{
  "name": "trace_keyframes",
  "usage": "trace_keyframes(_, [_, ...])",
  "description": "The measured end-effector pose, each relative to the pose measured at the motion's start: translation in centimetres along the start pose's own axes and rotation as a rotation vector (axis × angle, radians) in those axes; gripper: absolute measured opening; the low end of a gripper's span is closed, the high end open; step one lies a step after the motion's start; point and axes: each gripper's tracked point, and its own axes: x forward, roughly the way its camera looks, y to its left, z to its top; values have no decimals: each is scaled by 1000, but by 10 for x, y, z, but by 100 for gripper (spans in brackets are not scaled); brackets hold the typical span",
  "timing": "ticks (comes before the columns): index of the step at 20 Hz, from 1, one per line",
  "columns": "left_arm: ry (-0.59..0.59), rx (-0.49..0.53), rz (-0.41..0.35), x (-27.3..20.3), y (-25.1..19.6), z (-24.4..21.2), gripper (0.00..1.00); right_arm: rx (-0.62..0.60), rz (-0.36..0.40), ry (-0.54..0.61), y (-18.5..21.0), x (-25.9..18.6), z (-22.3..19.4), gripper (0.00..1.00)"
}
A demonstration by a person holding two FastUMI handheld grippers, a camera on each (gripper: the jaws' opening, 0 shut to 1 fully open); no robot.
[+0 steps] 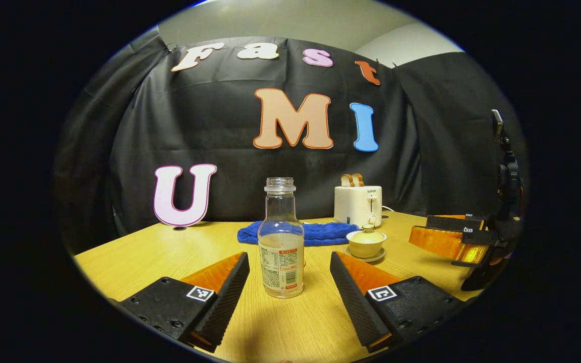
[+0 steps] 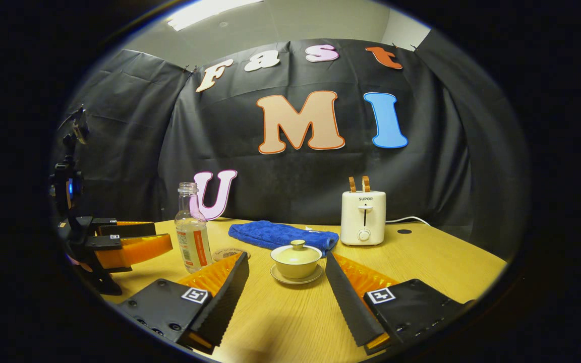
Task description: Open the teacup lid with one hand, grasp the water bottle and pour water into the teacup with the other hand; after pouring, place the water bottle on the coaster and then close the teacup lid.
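Your left gripper (image 1: 289, 282) has its fingers spread wide either side of the water bottle (image 1: 281, 242), not touching it. Your right gripper (image 2: 286, 282) is equally released, just short of the lidded teacup (image 2: 296, 260). Beyond the teacup lie a blue towel (image 2: 280, 234) and toaster (image 2: 363, 217).

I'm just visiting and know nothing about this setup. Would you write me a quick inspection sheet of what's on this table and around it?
Surface: wooden table, no spills seen.
Job's things: water bottle upright, uncapped, partly filled; lidded teacup on its saucer; coaster beside the bottle.
Clutter: blue towel; white toaster with two bread slices.
Tongs: left tongs open, bottle between them, untouched; right tongs open, facing the teacup.
Cables: white cord by the toaster.
Surroundings: black cloth wall.
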Motion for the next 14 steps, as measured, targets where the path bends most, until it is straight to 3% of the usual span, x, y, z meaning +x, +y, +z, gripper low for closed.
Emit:
trace_keyframes(8, [-1, 0, 0, 0, -1, 0, 94, 0, -25, 5, -5, 4, -4, 97])
trace_keyframes(9, [1, 0, 1, 0, 0, 0, 94, 0, -23, 6, -6, 9, -6, 100])
trace_keyframes(14, [0, 0, 1, 0, -1, 0, 94, 1, -19, 9, -9, 61, -1, 94])
